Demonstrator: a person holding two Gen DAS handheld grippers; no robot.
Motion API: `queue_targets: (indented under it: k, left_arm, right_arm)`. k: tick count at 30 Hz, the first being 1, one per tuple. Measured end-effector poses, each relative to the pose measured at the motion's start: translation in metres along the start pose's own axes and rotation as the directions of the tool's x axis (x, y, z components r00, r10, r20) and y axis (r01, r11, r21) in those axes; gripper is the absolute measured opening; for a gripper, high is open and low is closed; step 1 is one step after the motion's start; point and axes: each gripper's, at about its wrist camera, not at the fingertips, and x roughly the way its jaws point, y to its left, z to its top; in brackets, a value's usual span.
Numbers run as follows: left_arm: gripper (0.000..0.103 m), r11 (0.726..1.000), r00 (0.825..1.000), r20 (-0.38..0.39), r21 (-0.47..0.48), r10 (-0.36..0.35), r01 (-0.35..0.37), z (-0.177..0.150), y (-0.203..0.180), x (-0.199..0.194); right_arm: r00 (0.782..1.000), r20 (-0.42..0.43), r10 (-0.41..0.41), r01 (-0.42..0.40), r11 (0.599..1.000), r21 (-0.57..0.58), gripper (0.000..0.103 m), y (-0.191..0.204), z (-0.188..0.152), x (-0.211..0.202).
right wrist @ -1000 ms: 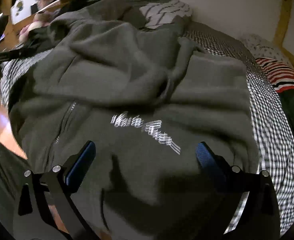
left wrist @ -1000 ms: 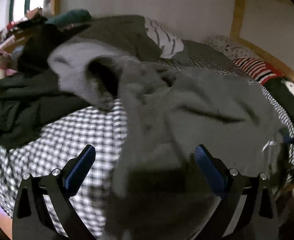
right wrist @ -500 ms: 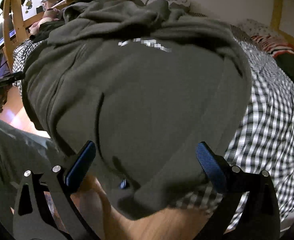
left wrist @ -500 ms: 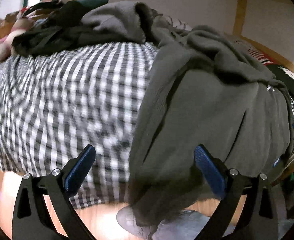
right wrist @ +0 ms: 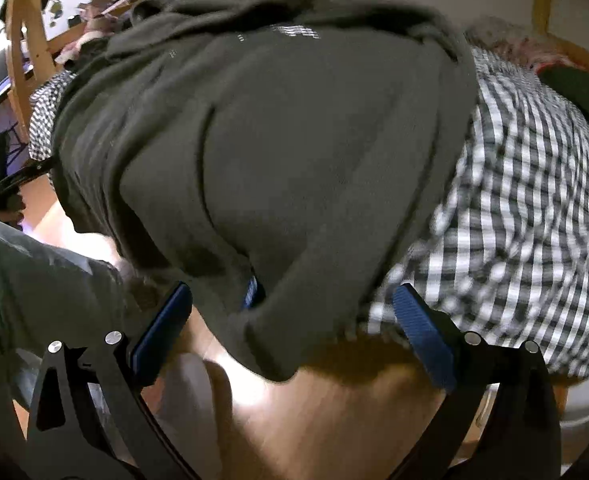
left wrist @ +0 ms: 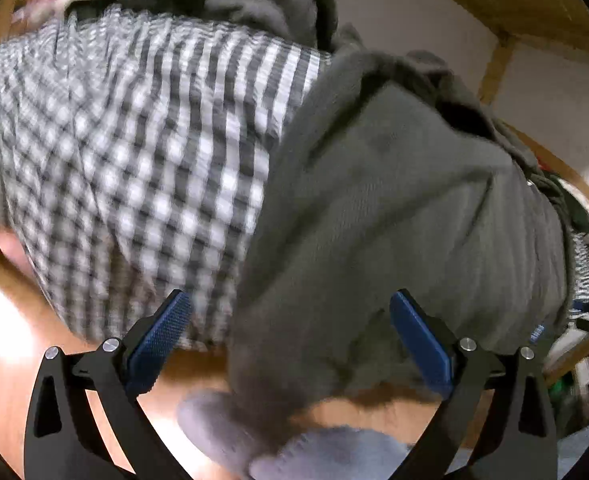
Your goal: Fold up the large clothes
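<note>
A large dark grey hoodie (left wrist: 406, 216) lies on a black-and-white checked bed (left wrist: 142, 152), its lower hem hanging over the bed's front edge. It fills the right wrist view (right wrist: 278, 152), with pale lettering near its top. My left gripper (left wrist: 290, 324) is open and empty, low in front of the hanging hem at its left corner. My right gripper (right wrist: 292, 320) is open and empty, just below the hem at its right corner. A small blue tag (right wrist: 250, 292) shows at the hem.
Orange wooden floor (left wrist: 10, 344) lies below the bed edge. A grey slipper or foot (left wrist: 222, 428) is on the floor. A heap of other clothes (left wrist: 262, 4) sits at the bed's far side. A wooden bed frame (right wrist: 26, 40) stands left; grey trouser leg (right wrist: 34, 280) at lower left.
Both grippers have dropped from above the hoodie down to the bed's front edge, now looking up at the hanging hem. Both stay open.
</note>
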Motion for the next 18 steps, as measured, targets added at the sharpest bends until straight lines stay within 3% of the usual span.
queue_targets:
  k: [4,7,10,12,13,14,15,18]
  left_arm:
    - [0.098,0.997,0.99,-0.122,-0.018,-0.076,0.074,-0.018,0.005,0.028]
    - [0.098,0.993,0.984,-0.14,-0.01,-0.114,0.114,-0.015,0.003,0.042]
    - [0.097,0.991,0.973,-0.193,-0.068,-0.125,0.114,-0.004,-0.003,0.055]
    - [0.067,0.988,0.966,-0.213,-0.09,-0.145,0.128,-0.001,-0.006,0.056]
    - [0.058,0.988,0.963,-0.227,-0.086,-0.146,0.13,0.0,-0.007,0.057]
    - [0.036,0.989,0.96,-0.242,-0.077,-0.143,0.128,0.0,-0.008,0.056]
    - [0.027,0.988,0.956,-0.251,-0.078,-0.151,0.136,0.0,-0.008,0.054]
    - [0.016,0.977,0.939,-0.272,-0.101,-0.211,0.19,-0.002,-0.001,0.038]
  right_arm:
    - [0.999,-0.042,0.006,-0.005,1.0,0.025,0.1,-0.001,-0.014,0.011]
    - [0.997,-0.072,0.001,0.0,1.0,0.027,0.1,-0.001,-0.025,0.019]
    - [0.996,-0.094,-0.003,0.006,1.0,0.028,0.1,-0.004,-0.034,0.026]
    - [0.996,-0.086,0.007,-0.004,0.999,0.037,0.1,-0.007,-0.037,0.028]
    - [0.996,-0.084,0.012,-0.008,0.999,0.044,0.1,-0.008,-0.039,0.03]
    - [0.996,-0.089,0.019,-0.014,0.999,0.053,0.1,-0.01,-0.04,0.032]
    - [0.996,-0.09,0.026,-0.02,0.998,0.062,0.1,-0.011,-0.041,0.033]
    - [0.995,-0.088,0.056,-0.047,0.995,0.093,0.1,-0.017,-0.045,0.038]
